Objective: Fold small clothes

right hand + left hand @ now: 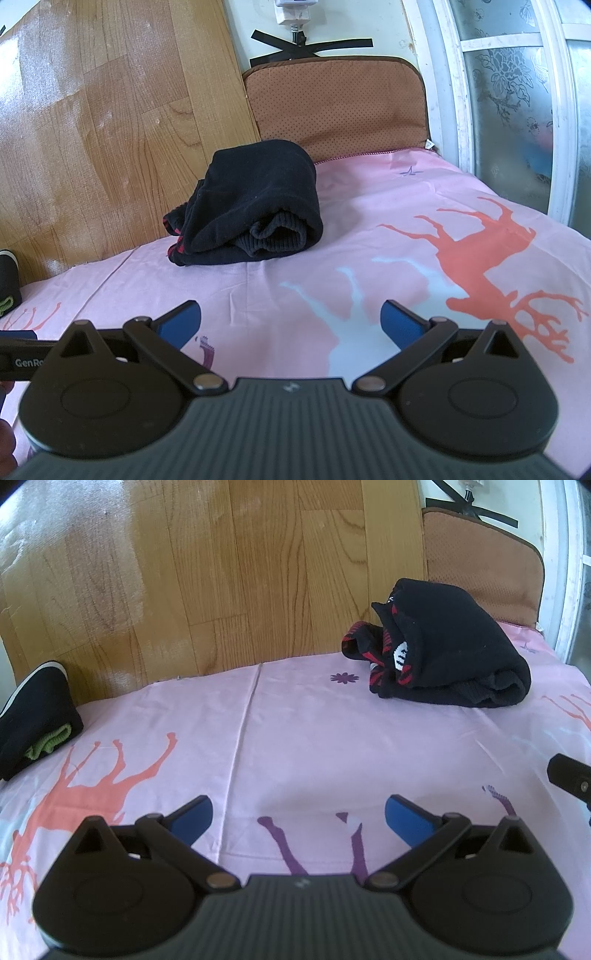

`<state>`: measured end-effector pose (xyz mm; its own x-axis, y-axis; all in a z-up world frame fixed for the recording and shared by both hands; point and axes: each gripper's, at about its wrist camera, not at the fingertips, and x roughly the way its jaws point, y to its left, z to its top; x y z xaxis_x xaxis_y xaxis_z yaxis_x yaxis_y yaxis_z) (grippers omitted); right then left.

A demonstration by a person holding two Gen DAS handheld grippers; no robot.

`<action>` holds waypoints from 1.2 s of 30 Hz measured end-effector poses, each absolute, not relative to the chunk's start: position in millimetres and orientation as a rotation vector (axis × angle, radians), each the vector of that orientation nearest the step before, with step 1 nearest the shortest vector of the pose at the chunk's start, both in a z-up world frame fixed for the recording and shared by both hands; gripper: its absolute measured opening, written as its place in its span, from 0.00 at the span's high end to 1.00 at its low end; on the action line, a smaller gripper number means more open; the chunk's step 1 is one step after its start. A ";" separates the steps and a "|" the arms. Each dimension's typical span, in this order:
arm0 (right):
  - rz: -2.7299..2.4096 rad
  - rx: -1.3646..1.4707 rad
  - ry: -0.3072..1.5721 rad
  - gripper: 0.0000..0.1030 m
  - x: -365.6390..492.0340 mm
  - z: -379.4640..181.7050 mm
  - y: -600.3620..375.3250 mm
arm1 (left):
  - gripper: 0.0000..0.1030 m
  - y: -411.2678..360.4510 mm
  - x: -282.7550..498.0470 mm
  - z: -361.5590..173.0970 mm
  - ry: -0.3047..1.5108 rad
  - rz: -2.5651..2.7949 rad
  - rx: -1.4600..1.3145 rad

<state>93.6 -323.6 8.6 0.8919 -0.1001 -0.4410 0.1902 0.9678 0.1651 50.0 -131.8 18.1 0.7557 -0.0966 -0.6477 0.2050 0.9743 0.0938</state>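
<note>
Tongs: your left tongs [298, 821] and right tongs [290, 325] both spread wide, empty.
Clothes: black bundle [251, 210] folded on pink sheet [369, 229].

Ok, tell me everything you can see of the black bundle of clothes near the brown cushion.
The black bundle is a soft knit or fleece garment folded over into a thick roll, with a ribbed cuff or hem tucked into its open end. Red-and-black patterned fabric with a white patch pokes out on the side towards the wooden wall. It lies on the pink deer-print sheet, just in front of the brown cushion. Neither gripper touches it.
</note>
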 end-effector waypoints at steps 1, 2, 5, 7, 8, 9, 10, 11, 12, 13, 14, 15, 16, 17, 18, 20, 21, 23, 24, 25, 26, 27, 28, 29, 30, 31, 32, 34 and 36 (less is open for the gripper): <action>-0.152 0.207 0.445 0.00 93.4 8.7 -323.8 | 0.00 -131.8 50.3 17.9 0.697 -0.165 0.165; -0.152 0.207 0.445 0.00 93.2 8.7 -323.8 | 0.00 -131.9 50.5 17.8 0.698 -0.164 0.165; -0.152 0.207 0.445 0.00 93.7 8.6 -323.7 | 0.00 -131.5 50.4 17.7 0.700 -0.163 0.167; -0.151 0.207 0.445 0.00 93.4 8.6 -323.8 | 0.00 -131.7 50.2 17.5 0.701 -0.164 0.170; -0.151 0.207 0.445 0.00 93.3 8.6 -323.9 | 0.00 -131.9 50.1 17.3 0.701 -0.164 0.171; -0.151 0.207 0.445 0.00 93.3 8.6 -323.9 | 0.00 -132.0 50.0 17.3 0.701 -0.164 0.173; -0.151 0.207 0.445 0.00 93.4 8.6 -323.9 | 0.00 -131.9 49.9 17.2 0.702 -0.164 0.175; -0.151 0.207 0.445 0.00 93.3 8.6 -323.9 | 0.00 -131.9 50.0 17.1 0.703 -0.164 0.176; -0.151 0.207 0.445 0.00 93.6 8.6 -323.8 | 0.00 -132.0 50.3 16.9 0.704 -0.163 0.177; -0.151 0.207 0.445 0.00 93.5 8.6 -323.9 | 0.00 -132.1 50.6 16.8 0.705 -0.163 0.178; -0.151 0.207 0.445 0.00 93.3 8.6 -324.0 | 0.00 -132.2 50.6 16.7 0.706 -0.163 0.179; -0.151 0.207 0.445 0.00 93.3 8.6 -324.0 | 0.00 -132.3 50.8 16.6 0.707 -0.163 0.179; -0.151 0.207 0.445 0.00 93.5 8.6 -323.9 | 0.00 -132.3 50.8 16.7 0.708 -0.164 0.180; -0.151 0.207 0.445 0.00 93.3 8.6 -324.0 | 0.00 -132.2 50.8 16.6 0.708 -0.164 0.181; -0.151 0.207 0.445 0.00 93.3 8.6 -324.0 | 0.00 -132.2 50.8 16.6 0.708 -0.163 0.182; -0.151 0.207 0.445 0.00 93.3 8.6 -324.0 | 0.00 -132.1 51.3 16.6 0.710 -0.161 0.183; -0.151 0.207 0.445 0.00 93.3 8.6 -324.0 | 0.00 -132.1 51.5 16.3 0.712 -0.159 0.183; -0.151 0.207 0.445 0.00 93.6 8.6 -323.8 | 0.00 -131.4 52.1 16.0 0.716 -0.157 0.182; -0.151 0.207 0.445 0.00 93.3 8.6 -324.0 | 0.00 -131.3 52.3 15.9 0.718 -0.156 0.181; -0.151 0.207 0.445 0.00 93.4 8.6 -323.9 | 0.00 -130.7 52.5 15.7 0.719 -0.156 0.180; -0.151 0.207 0.445 0.00 93.3 8.6 -324.0 | 0.00 -130.6 52.5 15.8 0.720 -0.156 0.179; -0.151 0.207 0.445 0.00 93.3 8.6 -324.0 | 0.00 -130.4 52.4 15.8 0.720 -0.157 0.179; -0.151 0.207 0.445 0.00 93.3 8.6 -324.0 | 0.00 -130.4 52.3 15.8 0.720 -0.157 0.181; -0.151 0.207 0.445 0.00 93.3 8.6 -324.0 | 0.00 -130.4 52.1 15.8 0.720 -0.158 0.182; -0.151 0.207 0.445 0.00 93.6 8.6 -323.8 | 0.00 -130.4 52.0 15.6 0.720 -0.160 0.183; -0.151 0.207 0.445 0.00 93.6 8.6 -323.8 | 0.00 -130.7 52.0 15.7 0.720 -0.161 0.184; -0.151 0.207 0.445 0.00 93.3 8.6 -324.0 | 0.00 -130.8 51.9 15.6 0.720 -0.161 0.185; -0.151 0.207 0.445 0.00 93.6 8.6 -323.8 | 0.00 -130.7 52.2 15.6 0.721 -0.161 0.185; -0.151 0.207 0.445 0.00 93.6 8.5 -323.9 | 0.00 -130.6 52.7 15.6 0.722 -0.162 0.185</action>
